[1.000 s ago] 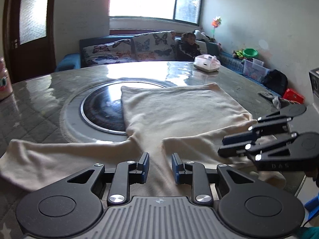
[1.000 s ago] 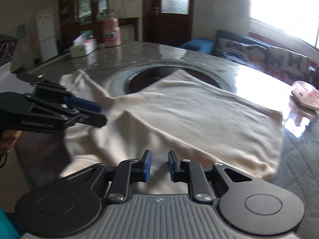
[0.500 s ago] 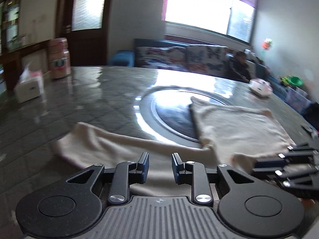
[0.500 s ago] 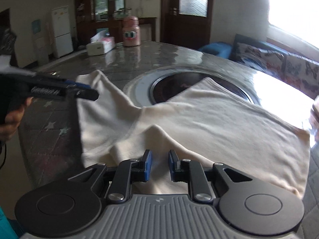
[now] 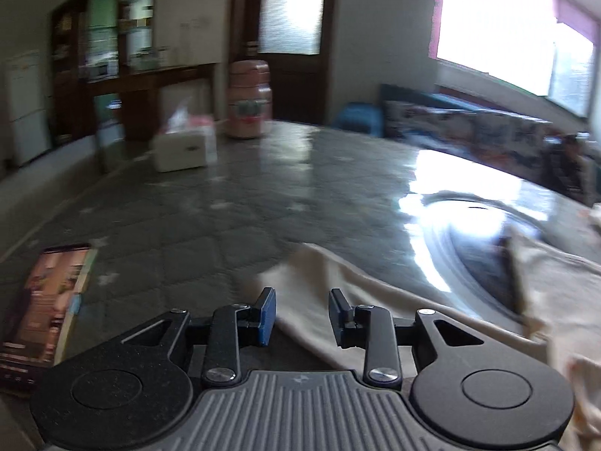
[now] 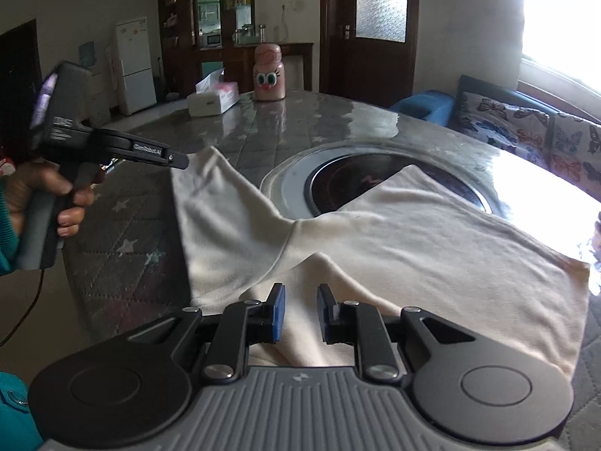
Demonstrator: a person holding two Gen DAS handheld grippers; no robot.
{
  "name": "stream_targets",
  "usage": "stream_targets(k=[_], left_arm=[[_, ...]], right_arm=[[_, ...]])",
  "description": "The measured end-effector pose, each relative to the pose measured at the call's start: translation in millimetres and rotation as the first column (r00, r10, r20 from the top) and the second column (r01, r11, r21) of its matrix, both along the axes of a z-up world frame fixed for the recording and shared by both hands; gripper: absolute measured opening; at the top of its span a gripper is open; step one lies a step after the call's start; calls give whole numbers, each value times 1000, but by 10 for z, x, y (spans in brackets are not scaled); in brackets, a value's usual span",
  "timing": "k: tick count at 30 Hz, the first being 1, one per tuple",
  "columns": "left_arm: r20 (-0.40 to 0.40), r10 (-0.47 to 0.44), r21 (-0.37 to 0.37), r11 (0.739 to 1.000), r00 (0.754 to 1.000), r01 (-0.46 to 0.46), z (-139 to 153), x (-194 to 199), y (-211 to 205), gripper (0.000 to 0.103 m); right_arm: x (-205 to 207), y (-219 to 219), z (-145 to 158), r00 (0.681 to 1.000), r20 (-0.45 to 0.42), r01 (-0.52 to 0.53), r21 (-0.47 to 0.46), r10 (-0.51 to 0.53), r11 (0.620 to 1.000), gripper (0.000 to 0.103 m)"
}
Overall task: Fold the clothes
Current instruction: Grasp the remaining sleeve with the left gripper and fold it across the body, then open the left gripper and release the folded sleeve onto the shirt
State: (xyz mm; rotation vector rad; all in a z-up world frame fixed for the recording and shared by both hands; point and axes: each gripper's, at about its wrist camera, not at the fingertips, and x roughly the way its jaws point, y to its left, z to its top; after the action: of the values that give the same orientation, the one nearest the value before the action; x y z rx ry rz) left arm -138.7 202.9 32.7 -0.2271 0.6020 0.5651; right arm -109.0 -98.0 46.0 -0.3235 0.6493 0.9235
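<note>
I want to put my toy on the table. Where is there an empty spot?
There is bare grey tabletop between the cream garment and the tissue box with the pink bottle. Another bare patch lies between the booklet and the garment's sleeve. The near middle is crowded: the garment covers it and part of the round inset.

A cream long-sleeved garment [image 6: 413, 240] lies spread flat on the round table [image 6: 293, 127], its body partly covering the dark centre disc [image 6: 360, 180], one sleeve [image 6: 221, 218] reaching toward the table's near edge.
</note>
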Motion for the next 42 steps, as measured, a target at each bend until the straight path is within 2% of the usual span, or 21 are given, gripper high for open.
stream_targets(k=[2,5,9,13,17,19,21,24,28,34,37,38,41,42], left_arm=[[-12,41,-18,999,999,-41,-37,43,91,34],[-20,48,-26,998,999,-48,-75,81,129,32],[-17,31,-29,999,999,-32,-88,111,126,10],[37,-5,-30,1000,999,6,34,88,28,9],[127,-102,-55,992,987,110,284,40,-192,8],[168,-181,-53,980,969,192,429,30,-397,8],[209,-268,-48,958,941,283,561,38,-630,8],[265,-400,-56,902,877,428,708,91,-992,8],[299,-551,-76,800,779,595,778,206,-1512,8],[307,-692,-122,653,654,748,650,358,-2195,8],[278,-755,-159,574,594,803,516,402,-2464,9],[261,-776,-173,548,575,818,455,417,-2522,13],[200,-833,-193,484,517,854,306,375,-2654,15],[180,-846,-193,470,502,861,268,354,-2670,19]], right_arm=[[3,-39,25,1000,4,9,4,-9,1000,17],[0,-99,49,1000,7,24,10,-24,1000,17],[-1,-182,63,999,8,47,18,-47,999,17],[-3,-284,86,997,11,74,27,-74,997,17],[8,-467,131,992,19,123,44,-124,991,17],[23,-566,149,988,19,154,54,-155,987,17],[45,-689,166,981,17,194,66,-195,979,17],[75,-891,183,965,11,260,81,-262,962,17],[107,-1190,211,937,5,347,101,-350,932,17],[141,-1540,231,897,-18,439,128,-441,889,17],[166,-1663,208,881,-31,471,129,-472,872,17],[171,-1681,201,879,-32,475,127,-475,871,17],[182,-1707,167,873,-48,487,126,-485,864,17],[182,-1699,162,874,-51,485,127,-483,865,17]])
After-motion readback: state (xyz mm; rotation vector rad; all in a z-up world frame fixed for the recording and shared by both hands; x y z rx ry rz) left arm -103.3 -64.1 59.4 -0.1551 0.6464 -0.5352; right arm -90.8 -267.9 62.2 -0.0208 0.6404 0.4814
